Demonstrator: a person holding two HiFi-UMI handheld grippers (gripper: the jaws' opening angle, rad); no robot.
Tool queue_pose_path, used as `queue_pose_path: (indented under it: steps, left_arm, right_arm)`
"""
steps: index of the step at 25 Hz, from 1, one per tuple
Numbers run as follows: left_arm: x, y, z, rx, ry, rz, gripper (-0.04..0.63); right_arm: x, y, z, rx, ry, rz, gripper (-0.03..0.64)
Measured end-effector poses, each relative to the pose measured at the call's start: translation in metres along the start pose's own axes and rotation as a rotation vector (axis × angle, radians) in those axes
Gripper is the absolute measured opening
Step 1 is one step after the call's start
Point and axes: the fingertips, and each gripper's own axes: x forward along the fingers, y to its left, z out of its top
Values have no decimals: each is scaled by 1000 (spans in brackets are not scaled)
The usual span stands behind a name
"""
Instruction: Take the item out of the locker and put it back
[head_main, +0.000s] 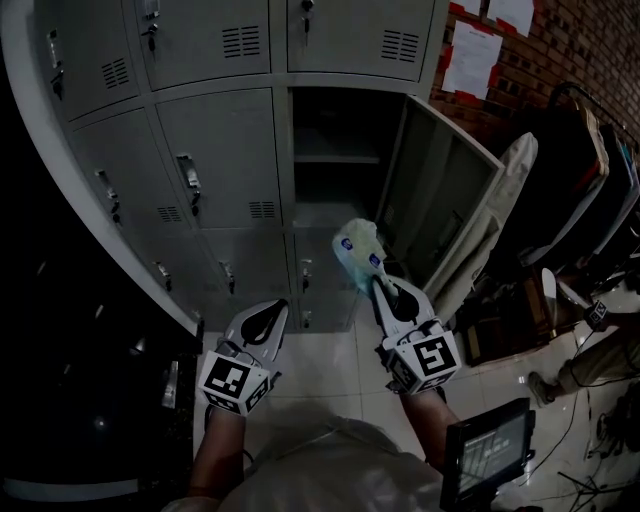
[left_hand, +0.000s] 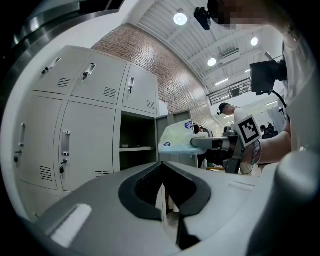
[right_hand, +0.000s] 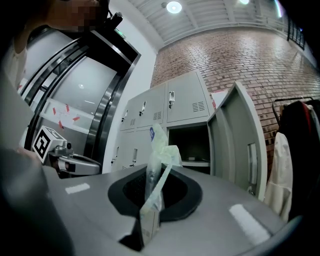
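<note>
Right gripper (head_main: 379, 288) is clamping a pale plastic packet (head_main: 356, 246) before the open locker (head_main: 222, 150); left gripper (head_main: 277, 306) is hanging closed, empty.

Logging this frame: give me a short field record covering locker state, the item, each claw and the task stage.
locker: grey metal locker bank, one grey door swung open
item: pale crinkled plastic bag with blue marks, outside the locker, in front of the open compartment
right claw: shut on the bag
left claw: shut, nothing between its jaws, held low and apart from the bag
stage: item is out of the locker, not yet put back
</note>
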Motion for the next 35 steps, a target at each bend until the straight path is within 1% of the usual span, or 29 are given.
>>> queue_pose_path:
  steps: [4,8,14,18,22,26,29,33,35]
  left_arm:
    - [-12,19,-7,-7,8,-5,5]
    - [-22,40,-18,-15,25,-11,5]
    - [-14,76,-23,-31,26,10,4]
    - [11,110,-28,-37,23,28,4]
    - [51,146,-35,-1,16,23,5]
    - [96,180,-16,32,-12,17,4]
    - [122,200,-7,41,-12,15,5]
    - [144,209,-12,72,10,-40,4]
    - [151,215,-13,82,13,-49,5]
  right_arm:
    - [13,5,-5,-3,4,-33,15]
    - [30,5,-3,-5,-12,-72,15]
    - [71,-9,0,-21,-27,-100,15]
    - [117,-32,2,-27,-61,-105,15]
    - [172,-65,-1,-18,-90,-107,15]
    - [229,-95,7,-46,-112,-96,15]
    - [263,-112,8,-73,-107,-93,15]
    - [291,-131,3,-102,-88,-114,15]
    - [304,-137,-1,-105,-73,-120,15]
